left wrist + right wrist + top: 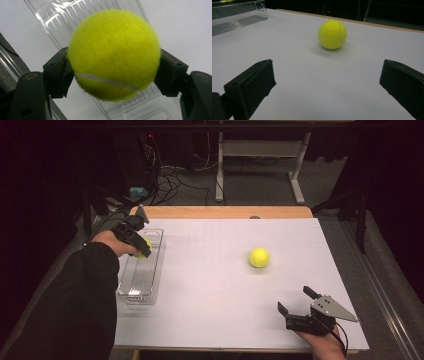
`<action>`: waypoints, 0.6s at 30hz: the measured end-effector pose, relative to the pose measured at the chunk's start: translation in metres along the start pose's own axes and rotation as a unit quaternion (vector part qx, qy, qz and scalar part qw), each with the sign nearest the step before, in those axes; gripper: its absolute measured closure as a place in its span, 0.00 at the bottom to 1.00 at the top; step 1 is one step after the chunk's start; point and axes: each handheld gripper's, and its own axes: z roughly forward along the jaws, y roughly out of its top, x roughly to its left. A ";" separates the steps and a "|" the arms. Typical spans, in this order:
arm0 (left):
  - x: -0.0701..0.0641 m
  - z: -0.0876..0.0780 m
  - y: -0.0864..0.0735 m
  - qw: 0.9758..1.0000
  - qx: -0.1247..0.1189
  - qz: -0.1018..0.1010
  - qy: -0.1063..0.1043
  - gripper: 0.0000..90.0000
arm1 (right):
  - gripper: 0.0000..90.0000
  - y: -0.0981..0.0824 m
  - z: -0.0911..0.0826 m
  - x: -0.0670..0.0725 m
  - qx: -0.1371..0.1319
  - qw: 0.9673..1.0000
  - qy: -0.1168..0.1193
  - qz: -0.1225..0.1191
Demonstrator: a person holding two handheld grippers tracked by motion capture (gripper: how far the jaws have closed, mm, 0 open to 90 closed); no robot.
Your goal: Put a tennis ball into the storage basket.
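My left gripper point(141, 249) is shut on a yellow tennis ball point(113, 53) and holds it just above a clear plastic tray point(142, 270) at the table's left side. The ball point(144, 248) peeks out past the black jaws, which press on both its sides. A second tennis ball point(259, 257) lies loose on the white table top, right of centre. My right gripper point(296, 300) rests near the front right corner, open, with nothing between its jaws. It points toward that loose ball point(332, 34), which lies well ahead of it.
The ribbed clear tray point(75, 15) runs lengthwise under the held ball. A wooden strip point(220, 212) edges the table's far side. Beyond it stand a desk frame point(260, 165) and cables on a dark floor.
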 end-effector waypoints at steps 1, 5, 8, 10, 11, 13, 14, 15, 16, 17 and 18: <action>0.000 0.002 0.000 1.000 0.002 0.001 0.004 0.29 | 0.00 0.000 0.000 0.000 0.000 1.000 0.000 -0.001; 0.000 0.011 0.002 1.000 0.009 0.004 0.000 0.29 | 0.00 -0.001 0.001 0.000 0.002 1.000 0.000 -0.003; -0.002 0.017 0.004 1.000 0.013 0.007 0.001 0.29 | 0.00 -0.001 0.001 0.000 0.002 1.000 0.001 -0.003; -0.002 0.020 0.005 1.000 0.011 0.006 0.009 0.29 | 0.00 -0.001 0.001 0.000 0.003 1.000 0.000 -0.003; -0.002 0.020 0.006 1.000 0.011 0.005 0.011 0.29 | 0.00 -0.001 0.001 0.000 0.003 1.000 0.000 -0.002; -0.002 0.021 0.007 1.000 0.011 0.005 0.009 0.29 | 0.00 -0.001 0.001 0.000 0.002 1.000 0.000 -0.004; -0.002 0.021 0.007 1.000 0.010 0.006 0.010 0.29 | 0.00 -0.001 0.001 0.000 0.002 1.000 0.000 -0.004; -0.002 0.020 0.008 1.000 0.010 0.005 0.013 0.29 | 0.00 -0.001 0.001 0.000 0.001 1.000 0.000 -0.004; -0.001 0.020 0.008 1.000 0.009 0.004 0.012 0.29 | 0.00 -0.001 0.001 0.000 0.002 1.000 0.000 -0.004; -0.001 0.020 0.008 1.000 0.009 0.004 0.012 0.29 | 0.00 -0.001 0.001 0.000 0.002 1.000 0.000 -0.003; -0.001 0.020 0.008 1.000 0.005 0.003 0.015 0.29 | 0.00 -0.001 0.001 0.000 0.002 1.000 0.000 -0.003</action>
